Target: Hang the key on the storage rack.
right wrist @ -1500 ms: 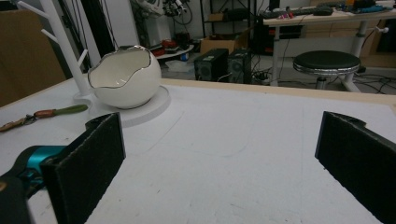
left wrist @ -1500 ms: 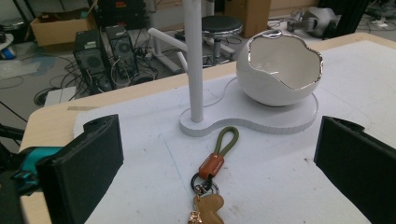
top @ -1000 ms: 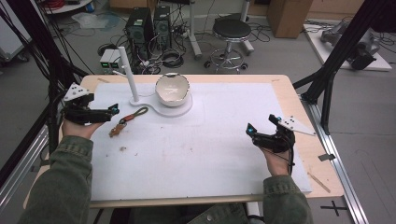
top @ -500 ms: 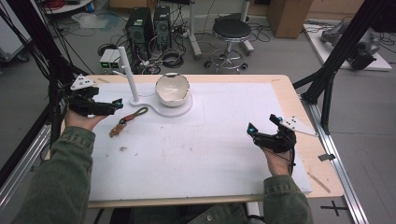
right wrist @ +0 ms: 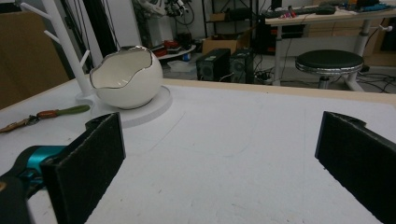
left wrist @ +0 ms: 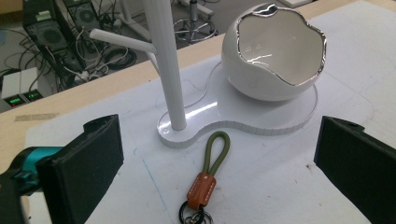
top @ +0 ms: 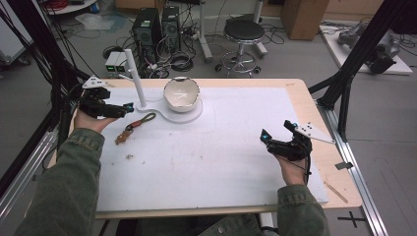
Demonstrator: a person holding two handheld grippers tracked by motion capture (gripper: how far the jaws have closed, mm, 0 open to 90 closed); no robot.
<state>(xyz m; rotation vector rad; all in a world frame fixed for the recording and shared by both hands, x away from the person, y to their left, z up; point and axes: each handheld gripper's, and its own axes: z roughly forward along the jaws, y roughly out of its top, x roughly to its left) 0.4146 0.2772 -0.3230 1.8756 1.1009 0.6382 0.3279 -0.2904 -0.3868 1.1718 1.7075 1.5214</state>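
Your right gripper (top: 277,137) sits nearest you, held low over the white mat (top: 221,162) at the right side of the desk (top: 295,86), well apart from everything else. Its fingers (right wrist: 86,158) are spread wide with nothing between them; in the right gripper view only bare mat lies between them.

Farther out on the left, your left gripper (top: 118,109) is held above the desk's left edge, pointing toward the middle. Its fingers (left wrist: 88,163) are also released and wide apart, gripping nothing.

The key strap (left wrist: 210,165) lies flat on the mat just beside that gripper, and in the left gripper view it sits between the two fingers but below them, untouched. Its olive loop (left wrist: 217,149) points toward the white stand base (left wrist: 243,121) and stops just short of its edge; the orange tab (left wrist: 201,189) and dark ring (left wrist: 189,215) are toward you.

Beyond it, the stand's upright post (left wrist: 166,60) rises with a side peg, and the white egg-shaped bowl (left wrist: 275,56) with a jagged silver rim rests on the round part of the base.
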